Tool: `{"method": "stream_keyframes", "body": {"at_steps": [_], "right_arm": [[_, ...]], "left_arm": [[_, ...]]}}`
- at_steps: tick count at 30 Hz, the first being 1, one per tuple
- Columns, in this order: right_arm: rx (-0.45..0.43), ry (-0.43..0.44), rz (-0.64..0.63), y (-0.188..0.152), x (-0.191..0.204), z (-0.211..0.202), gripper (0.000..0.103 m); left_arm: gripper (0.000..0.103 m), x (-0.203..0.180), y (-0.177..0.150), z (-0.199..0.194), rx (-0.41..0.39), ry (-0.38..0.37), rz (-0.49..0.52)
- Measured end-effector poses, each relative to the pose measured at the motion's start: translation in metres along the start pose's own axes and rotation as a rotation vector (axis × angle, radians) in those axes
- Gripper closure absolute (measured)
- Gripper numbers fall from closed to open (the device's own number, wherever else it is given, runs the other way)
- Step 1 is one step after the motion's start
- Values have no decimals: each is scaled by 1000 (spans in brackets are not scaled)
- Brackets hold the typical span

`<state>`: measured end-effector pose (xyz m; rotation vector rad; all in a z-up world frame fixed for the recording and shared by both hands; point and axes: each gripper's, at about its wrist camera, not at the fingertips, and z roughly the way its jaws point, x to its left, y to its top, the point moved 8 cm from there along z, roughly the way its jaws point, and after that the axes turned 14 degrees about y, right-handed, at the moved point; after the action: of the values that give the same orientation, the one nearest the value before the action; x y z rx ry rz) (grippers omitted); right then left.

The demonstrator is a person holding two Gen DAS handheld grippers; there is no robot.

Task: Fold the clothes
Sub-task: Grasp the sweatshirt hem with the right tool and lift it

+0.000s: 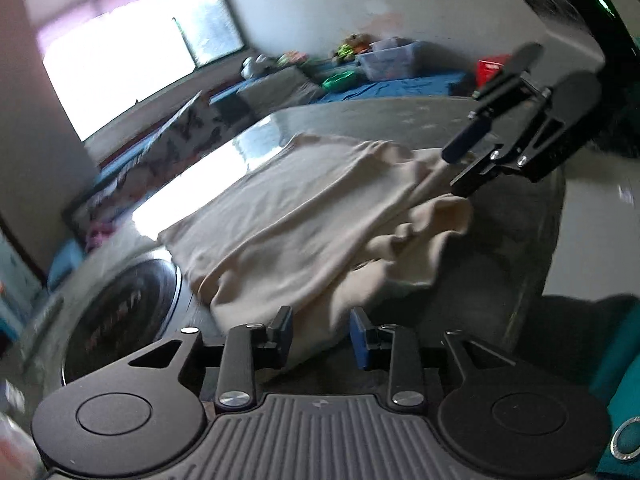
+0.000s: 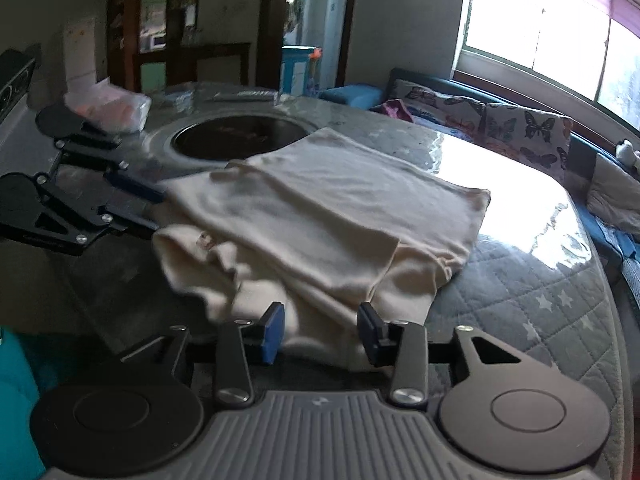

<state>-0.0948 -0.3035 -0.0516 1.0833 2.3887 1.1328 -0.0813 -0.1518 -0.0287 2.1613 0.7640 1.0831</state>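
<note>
Both jaws are standing apart, grasping nothing: the left gripper is hovering with its pads either side of the cream garment's near hem, and the right gripper is doing likewise at the opposite end (the cloth passes between the pads, not pinched). That garment is lying partly folded on the quilted table, one bunched end reaching the table's edge, its far corner overlapping the round dark inset.
</note>
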Motion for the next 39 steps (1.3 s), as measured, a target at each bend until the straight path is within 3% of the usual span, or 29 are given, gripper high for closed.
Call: {"method": "stream_keyframes", "body": {"at_steps": [6, 8, 9, 10, 12, 18, 21, 25, 29, 33, 39], "right_arm": [[33, -14, -91, -8, 12, -6, 47], [37, -15, -118, -10, 16, -7, 44], [38, -15, -132, -11, 18, -7, 44], [39, -16, -144, -12, 20, -7, 43], [39, -17, -170, -14, 22, -5, 42], [1, -32, -226, -2, 22, 7, 39], [-24, -24, -237, 10, 18, 16, 39], [-22, 25, -214, 20, 10, 32, 52], [0, 71, -153, 25, 0, 41, 84], [2, 96, -92, 31, -4, 42, 87], [-27, 118, -15, 46, -13, 36, 88]], "left_arm": [[68, -20, 9, 6, -73, -11, 64], [73, -21, 11, 9, -85, -18, 61], [82, -21, 12, 10, -90, -21, 56], [92, -20, 14, 11, -93, -23, 46], [94, -13, 20, 13, -94, -31, 4], [95, 25, 43, 28, -84, -55, -167], [95, 35, 49, 36, -83, -62, -195], [95, 39, 50, 41, -73, -76, -218], [94, 36, 41, 42, -53, -86, -227], [87, 31, 29, 35, -46, -75, -211], [65, 25, 10, 27, -31, -31, -156]]}}
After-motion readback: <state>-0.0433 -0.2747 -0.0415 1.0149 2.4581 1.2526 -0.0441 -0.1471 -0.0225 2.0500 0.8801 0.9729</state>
